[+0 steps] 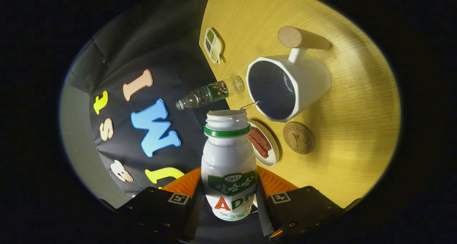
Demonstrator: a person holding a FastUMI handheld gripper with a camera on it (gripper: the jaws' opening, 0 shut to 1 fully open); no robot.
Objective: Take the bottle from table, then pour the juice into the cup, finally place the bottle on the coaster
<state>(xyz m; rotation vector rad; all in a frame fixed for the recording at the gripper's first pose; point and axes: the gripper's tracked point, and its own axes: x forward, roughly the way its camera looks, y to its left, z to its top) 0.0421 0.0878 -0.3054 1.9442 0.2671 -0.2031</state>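
- Bottle (229,165): uncapped, clamped between both fingers of my claw (228,204), tilted, mouth near the cup (285,89) rim.
- Coaster (298,137) lies on the surface (357,130), beside cup and plate (269,149).

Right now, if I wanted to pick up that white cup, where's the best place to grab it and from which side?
Take the white cup by its wooden handle, the one narrow part two fingers could close around; the body looks too wide. Come from the handle's side, away from the plate and coaster. The gripper is shut on the bottle.
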